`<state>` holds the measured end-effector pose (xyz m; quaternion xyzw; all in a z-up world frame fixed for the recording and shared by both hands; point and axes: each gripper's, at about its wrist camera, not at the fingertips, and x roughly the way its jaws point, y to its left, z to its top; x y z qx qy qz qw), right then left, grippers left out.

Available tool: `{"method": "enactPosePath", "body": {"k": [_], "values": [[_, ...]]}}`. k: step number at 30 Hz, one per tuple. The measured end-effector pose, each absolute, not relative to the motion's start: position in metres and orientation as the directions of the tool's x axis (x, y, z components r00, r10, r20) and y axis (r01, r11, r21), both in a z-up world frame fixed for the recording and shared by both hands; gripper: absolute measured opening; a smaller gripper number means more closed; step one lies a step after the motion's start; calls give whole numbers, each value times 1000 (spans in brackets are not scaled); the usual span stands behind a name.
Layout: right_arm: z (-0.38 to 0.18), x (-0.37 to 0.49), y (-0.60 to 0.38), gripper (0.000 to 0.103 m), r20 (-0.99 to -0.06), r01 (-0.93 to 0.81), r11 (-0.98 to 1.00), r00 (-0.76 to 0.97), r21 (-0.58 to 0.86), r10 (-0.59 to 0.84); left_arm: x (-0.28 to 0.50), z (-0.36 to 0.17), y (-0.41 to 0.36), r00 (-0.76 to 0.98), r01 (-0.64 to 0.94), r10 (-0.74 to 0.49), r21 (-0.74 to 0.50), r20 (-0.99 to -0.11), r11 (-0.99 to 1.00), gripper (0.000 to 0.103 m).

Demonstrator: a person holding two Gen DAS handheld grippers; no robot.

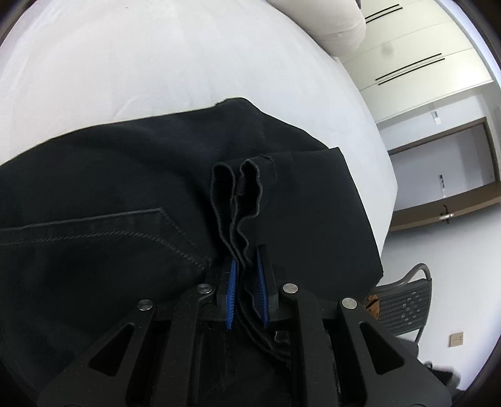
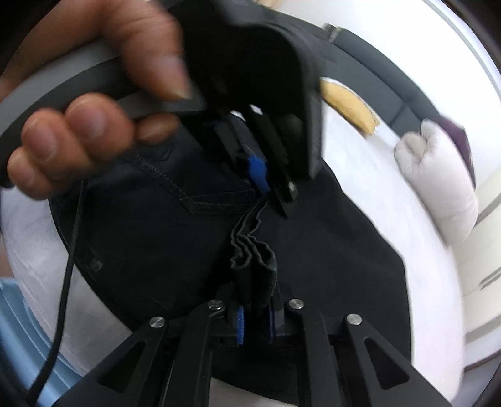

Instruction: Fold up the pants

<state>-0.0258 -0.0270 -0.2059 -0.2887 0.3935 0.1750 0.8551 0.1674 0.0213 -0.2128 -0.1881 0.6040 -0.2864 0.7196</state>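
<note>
Black pants (image 1: pixel 109 194) lie folded on a white bed (image 1: pixel 156 56), a back pocket seam showing at the left. My left gripper (image 1: pixel 247 263) is shut on the bunched hem edges of the pants (image 1: pixel 238 200), held between its blue pads (image 1: pixel 232 281). My right gripper (image 2: pixel 255 308) is shut on the same stack of hem edges (image 2: pixel 253 260) from the opposite side. The left gripper (image 2: pixel 269 188) also shows in the right wrist view, held by a hand (image 2: pixel 78 109), close above the pants (image 2: pixel 313 266).
A white pillow (image 1: pixel 332 28) lies at the bed's far corner. A grey mesh chair (image 1: pixel 404 306) stands beside the bed. White wardrobes (image 1: pixel 416 56) and a doorway are behind. In the right wrist view, a white bundle (image 2: pixel 438 184) and a yellow item (image 2: pixel 350 106) lie on the bed.
</note>
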Motion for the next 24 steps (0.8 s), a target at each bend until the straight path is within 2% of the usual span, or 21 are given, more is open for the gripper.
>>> {"method": "enactPosePath", "body": {"k": [2,3,4,5,8,9,12,15,18,21,23,24], "values": [[-198,-24,-38,34,-783,-527,787,615,-321,93,164,-200,35,149,186,-579,-552,-802,813,13],[-191,-25,-44,49,-792,-532,800,599,-278,122,165,-188,29,190,184,-520,-490,-833,852,13],[-185,-24,-51,59,-800,-540,809,579,-231,158,166,-177,26,229,178,-472,-440,-851,880,13],[-175,-24,-63,60,-813,-558,818,537,-141,226,163,-168,29,263,178,-435,-399,-861,899,13],[-150,-12,-110,55,-809,-571,809,404,141,426,152,-141,16,337,236,-409,-344,-848,909,13],[-144,2,-134,47,-793,-546,803,368,239,486,146,-136,3,341,270,-418,-338,-842,901,13],[-141,53,-208,38,-700,-452,739,293,499,652,132,-140,-40,306,362,-445,-330,-841,872,13],[-162,86,-252,34,-610,-356,653,239,669,756,125,-166,-74,253,393,-413,-297,-875,870,13],[-186,138,-281,32,-564,-267,615,248,742,788,120,-194,-99,210,373,-387,-293,-898,881,13],[-213,178,-289,31,-544,-195,590,244,784,803,119,-198,-109,195,365,-394,-307,-898,879,12],[-238,195,-295,31,-557,-133,589,214,797,802,119,-198,-106,200,368,-375,-286,-905,885,12],[-254,201,-298,27,-581,-84,602,186,794,792,119,-200,-111,206,370,-366,-275,-907,888,12]]}}
